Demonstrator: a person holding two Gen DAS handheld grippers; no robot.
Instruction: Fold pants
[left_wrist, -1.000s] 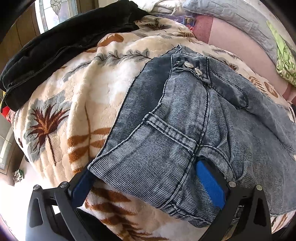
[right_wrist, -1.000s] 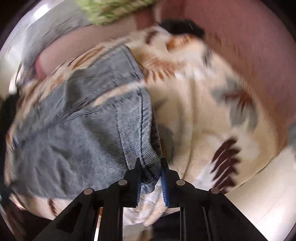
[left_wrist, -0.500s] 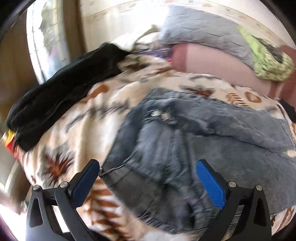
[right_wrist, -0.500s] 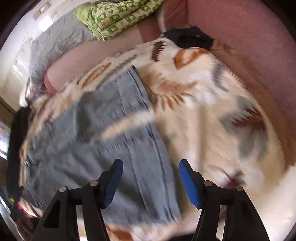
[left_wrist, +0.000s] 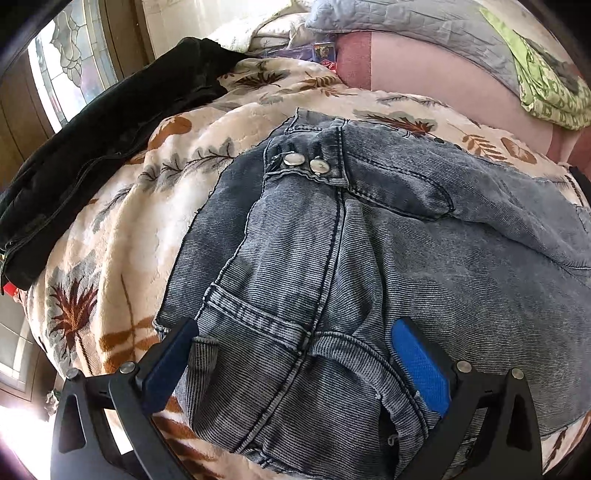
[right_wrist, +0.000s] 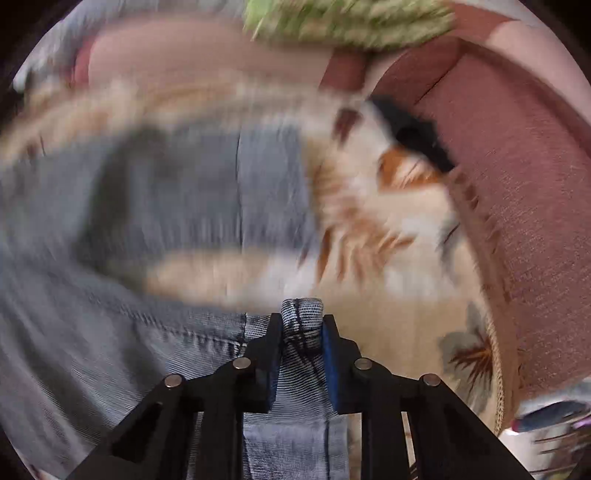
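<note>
**Your right gripper has the fold; the pants run away to its left**

The pants (left_wrist: 369, 258) lie bunched on the leaf-print blanket (left_wrist: 122, 221) that covers the sofa. Their waistband, with its two metal buttons (left_wrist: 306, 162), sits at the far side from your left hand. The seat and crotch seams are humped up nearest to you. In the left wrist view the denim spreads off to the right, and that way appears to be its long axis, though the legs run out of sight there.

In the right wrist view much of the scene is blurred. The near part is sharp enough to tell: a doubled fold of denim (right_wrist: 302, 314) stands up between the pads of your right gripper (right_wrist: 301, 332). Its jaws have just been closing and are now narrow, pinched on that fold. The rest of the cloth trails away to the left of that gripper, with bare blanket straight ahead of it and to its right.

Your left gripper (left_wrist: 295, 354) stands wide. The crotch hump rises between its pads, and the left pad lies close against the denim's edge, but neither pad presses the cloth, so nothing is held there.

I judge the coming move hangs on the right hand, since it alone has cloth. Carry the fold across towards the waistband side. Your left hand is nearer the bulk and is best placed to pin it down.
</note>
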